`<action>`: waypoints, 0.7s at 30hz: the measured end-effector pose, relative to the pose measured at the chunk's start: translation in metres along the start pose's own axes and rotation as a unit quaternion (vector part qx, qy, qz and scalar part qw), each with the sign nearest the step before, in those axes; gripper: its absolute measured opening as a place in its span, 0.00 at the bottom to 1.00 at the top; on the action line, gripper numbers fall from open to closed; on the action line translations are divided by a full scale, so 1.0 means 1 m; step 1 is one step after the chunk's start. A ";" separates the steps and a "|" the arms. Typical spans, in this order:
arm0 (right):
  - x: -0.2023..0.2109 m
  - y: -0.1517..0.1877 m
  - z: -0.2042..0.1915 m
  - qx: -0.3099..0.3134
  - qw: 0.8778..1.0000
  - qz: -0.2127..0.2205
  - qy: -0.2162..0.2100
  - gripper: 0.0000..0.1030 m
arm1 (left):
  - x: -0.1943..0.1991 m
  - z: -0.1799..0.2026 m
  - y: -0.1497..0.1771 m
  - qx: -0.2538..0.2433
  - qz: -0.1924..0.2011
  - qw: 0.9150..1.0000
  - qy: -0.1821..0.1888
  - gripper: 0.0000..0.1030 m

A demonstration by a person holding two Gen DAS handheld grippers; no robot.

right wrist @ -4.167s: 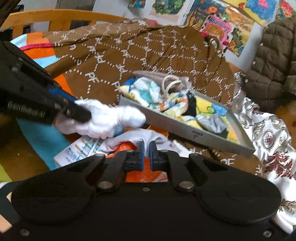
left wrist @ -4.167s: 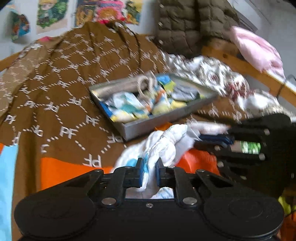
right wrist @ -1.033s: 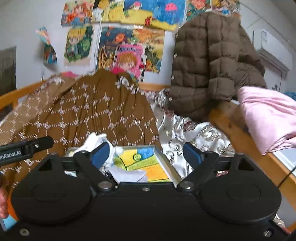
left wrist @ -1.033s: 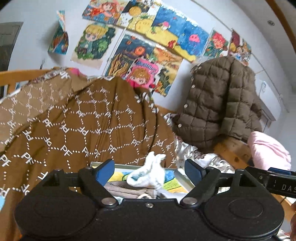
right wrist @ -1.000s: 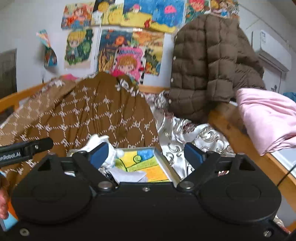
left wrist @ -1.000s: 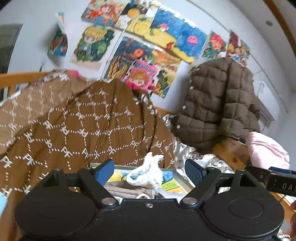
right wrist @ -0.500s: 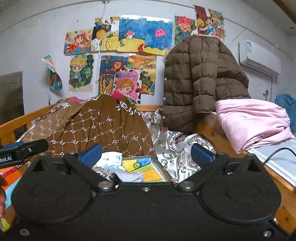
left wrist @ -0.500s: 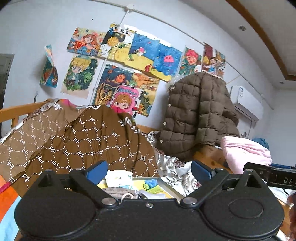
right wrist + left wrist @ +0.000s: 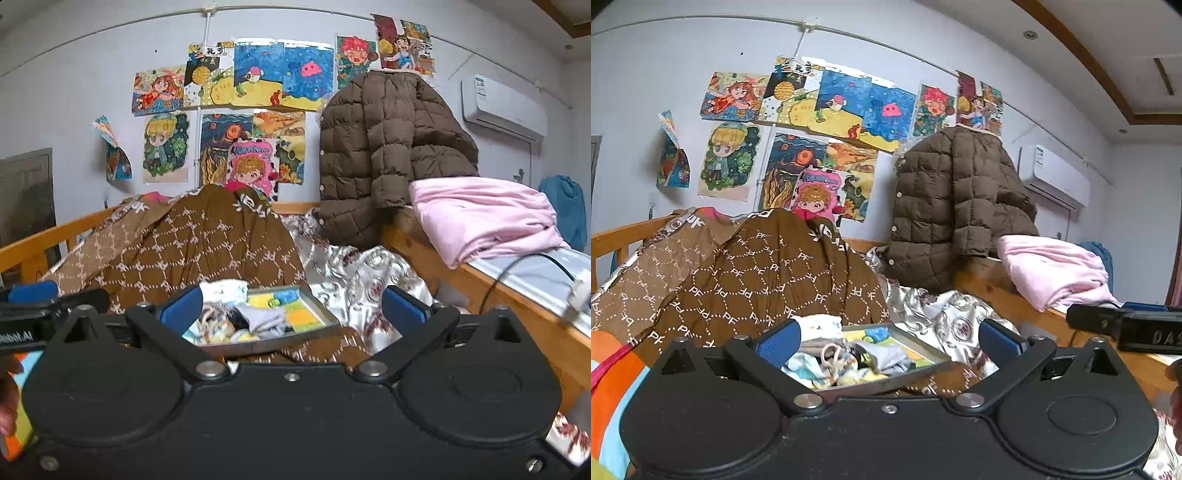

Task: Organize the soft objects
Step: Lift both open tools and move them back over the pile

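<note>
Left gripper (image 9: 888, 338): jaws spread wide, nothing between them, lower centre of frame.
Right gripper (image 9: 291, 308): jaws likewise wide apart and empty.
Grey tray (image 9: 923, 365): lies on the brown patterned blanket (image 9: 768, 273), framed between the fingers in both views.
Soft items (image 9: 827, 354): small socks and cloths heaped inside the tray.
White bundle (image 9: 820, 326): sits at the tray's far left corner.

A tray (image 9: 916, 363) rests on the bed, holding rolled socks (image 9: 822, 326) at its far left corner. A quilt (image 9: 768, 273) is heaped behind it, a jacket (image 9: 945, 214) hangs far right, and a folded blanket (image 9: 1052, 269) lies further right.
</note>
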State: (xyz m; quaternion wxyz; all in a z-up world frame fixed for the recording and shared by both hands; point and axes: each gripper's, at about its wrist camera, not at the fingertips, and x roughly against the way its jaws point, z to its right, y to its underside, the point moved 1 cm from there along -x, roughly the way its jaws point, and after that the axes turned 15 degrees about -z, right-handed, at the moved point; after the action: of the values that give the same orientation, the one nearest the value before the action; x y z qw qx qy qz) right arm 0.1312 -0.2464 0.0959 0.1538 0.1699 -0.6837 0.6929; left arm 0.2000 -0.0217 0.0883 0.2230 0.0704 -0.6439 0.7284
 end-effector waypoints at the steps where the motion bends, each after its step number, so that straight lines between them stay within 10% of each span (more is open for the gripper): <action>1: 0.004 0.008 0.000 0.001 1.000 -0.003 0.004 0.99 | 0.004 0.002 0.005 -0.001 -0.002 1.000 0.001 0.99; 21: 0.036 0.131 -0.008 -0.060 0.991 -0.115 0.025 0.99 | 0.030 0.011 0.080 0.004 -0.103 0.994 -0.033 0.99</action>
State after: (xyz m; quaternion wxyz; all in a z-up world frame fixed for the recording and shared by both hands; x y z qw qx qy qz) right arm 0.0404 -0.2418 -0.0050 0.2590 0.2207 -0.6960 0.6323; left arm 0.1378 -0.0312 0.0298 0.2749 0.1615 -0.6372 0.7017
